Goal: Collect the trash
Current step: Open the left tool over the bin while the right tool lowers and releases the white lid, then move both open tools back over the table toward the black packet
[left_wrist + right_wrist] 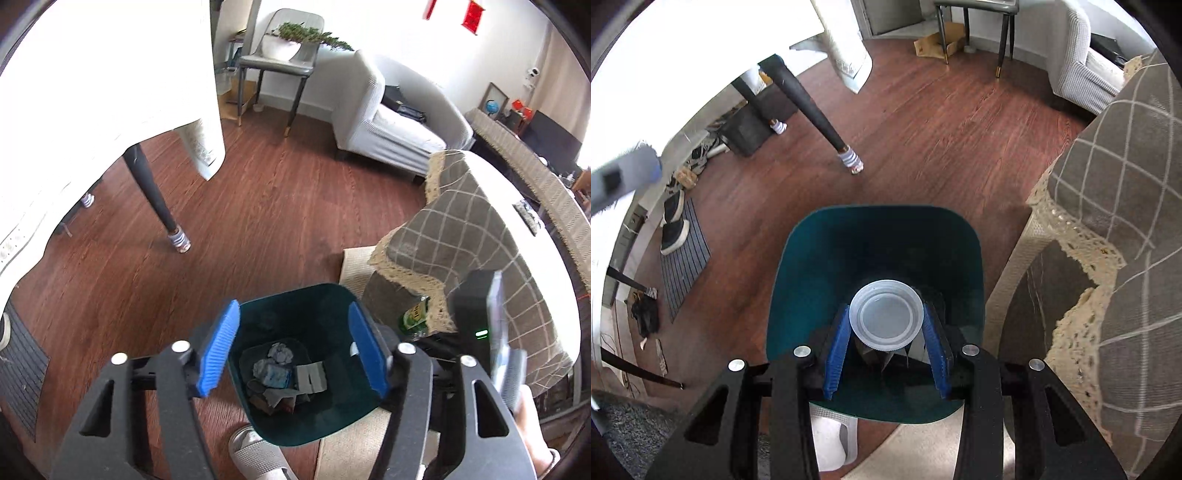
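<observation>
Bin [317, 299], teal, on floor; crumpled paper [279, 352] already inside. Left gripper [291, 350] above it, fingers spread, empty. Right gripper [886, 349] over bin mouth, fingers clamped on translucent plastic cup [885, 319]. Risk: light cup could bounce off the rim if released off-centre.

Black gripper [886, 325], blue ribbed jaws.
</observation>
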{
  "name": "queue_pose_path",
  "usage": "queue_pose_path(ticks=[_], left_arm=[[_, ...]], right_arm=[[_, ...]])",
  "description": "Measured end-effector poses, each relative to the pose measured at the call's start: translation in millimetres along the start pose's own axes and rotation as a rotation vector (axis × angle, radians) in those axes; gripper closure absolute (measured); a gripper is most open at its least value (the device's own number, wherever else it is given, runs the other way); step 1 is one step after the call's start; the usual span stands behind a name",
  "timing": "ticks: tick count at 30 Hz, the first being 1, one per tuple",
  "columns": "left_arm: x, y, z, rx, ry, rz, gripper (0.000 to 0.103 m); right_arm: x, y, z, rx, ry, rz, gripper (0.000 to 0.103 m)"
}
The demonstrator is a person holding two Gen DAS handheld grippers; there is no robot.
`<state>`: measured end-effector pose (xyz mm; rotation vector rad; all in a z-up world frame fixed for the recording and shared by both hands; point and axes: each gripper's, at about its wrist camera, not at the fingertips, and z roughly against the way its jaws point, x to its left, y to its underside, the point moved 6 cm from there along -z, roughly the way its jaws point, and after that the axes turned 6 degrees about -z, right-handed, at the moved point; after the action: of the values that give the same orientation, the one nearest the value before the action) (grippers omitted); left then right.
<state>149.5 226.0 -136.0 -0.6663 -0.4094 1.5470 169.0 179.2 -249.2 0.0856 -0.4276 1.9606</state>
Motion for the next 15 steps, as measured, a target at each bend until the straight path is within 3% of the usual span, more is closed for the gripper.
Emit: queue_pose_path(ticks=[2,3,4,15], left_arm=[[-4.0,-3.3,5.1,-0.017,0.009,-0.018,0.05],[-6.0,-5.3,8.0,-0.028,0.013,-0.024,0.051],[-8.1,-6.8,10.8,-0.038,0.017,-0.029,0.052],[-18.2,-21.6,38.1,-0.115,0.049,-0.04,0.053]], right_arm=[[-0.9,3.0,-3.6,0.009,0.022,0.008,0.056],[-0.5,3.0,-5.4,0.01,0.033,0.013,0.046],[-0.6,3.8,-5.5,0.012,0.035,0.016,0.045],[2.7,1.7,16.2,-0.032,0.018,0.048,0.045]])
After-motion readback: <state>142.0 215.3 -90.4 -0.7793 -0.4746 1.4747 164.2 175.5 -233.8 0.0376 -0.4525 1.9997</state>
